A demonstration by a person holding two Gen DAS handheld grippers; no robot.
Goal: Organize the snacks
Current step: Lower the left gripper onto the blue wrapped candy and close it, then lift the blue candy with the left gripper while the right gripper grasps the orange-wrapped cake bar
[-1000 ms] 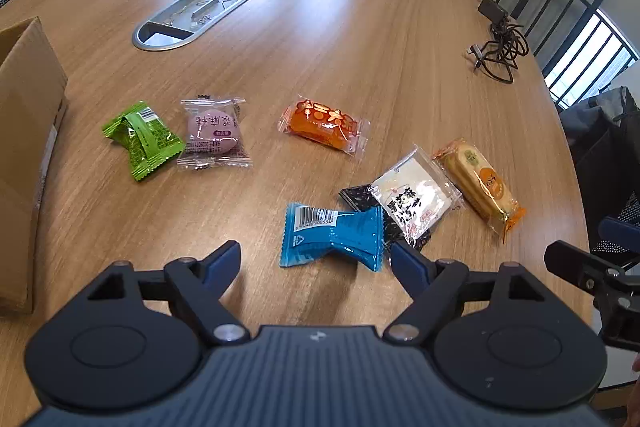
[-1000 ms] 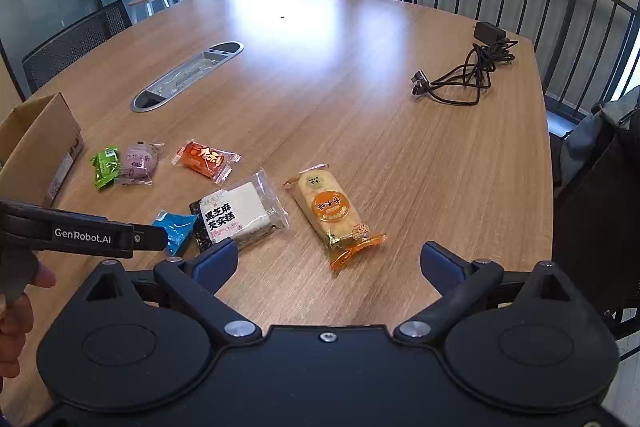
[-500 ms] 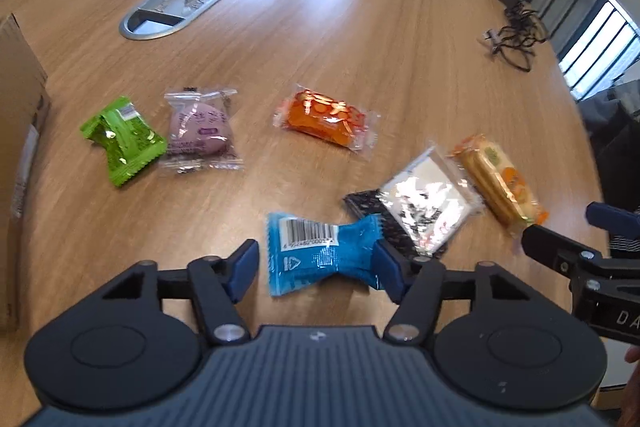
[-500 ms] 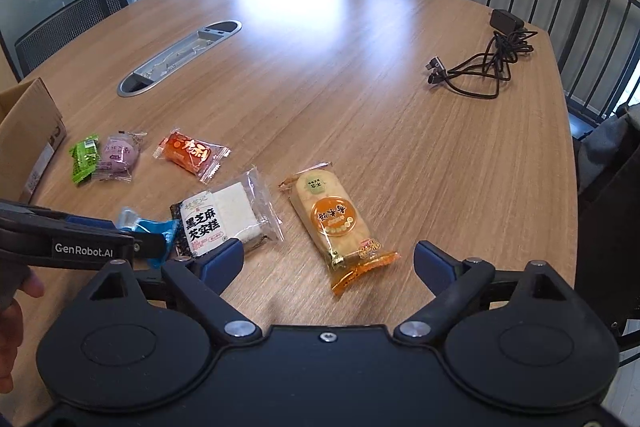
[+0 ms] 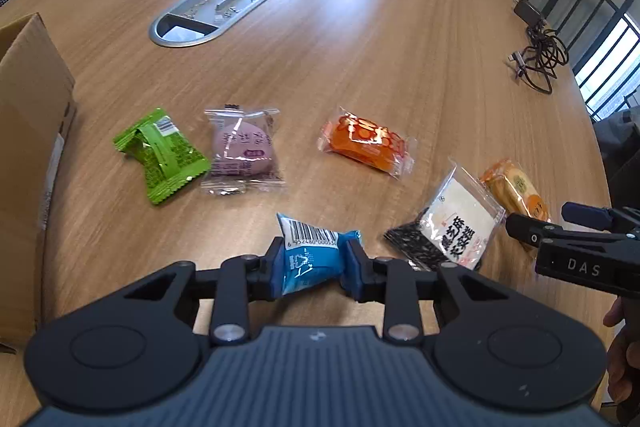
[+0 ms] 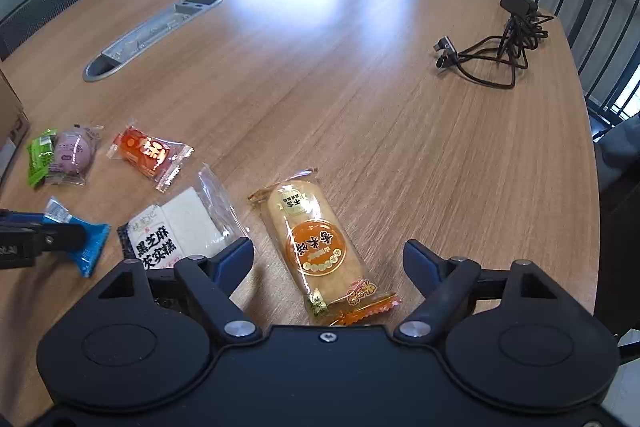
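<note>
My left gripper [image 5: 313, 269] is shut on the blue snack packet [image 5: 310, 257], which also shows in the right wrist view [image 6: 86, 241]. My right gripper [image 6: 328, 259] is open around the lower half of the long orange rice-cracker packet [image 6: 314, 247], which lies on the table. Also on the table are a green packet [image 5: 162, 155], a purple packet [image 5: 242, 151], an orange-red packet [image 5: 366, 143] and a black-and-white sesame cake packet [image 5: 452, 227].
A cardboard box [image 5: 28, 131] stands at the left edge. A metal cable hatch [image 5: 224, 3] is set in the wooden table [image 5: 380, 39]. A black charger and cable [image 6: 504, 39] lie at the far right. Chairs and a railing ring the table.
My left gripper has closed on the blue packet, which now sits tilted between the fingers. My right gripper has moved forward and now straddles the orange rice-cracker packet.
</note>
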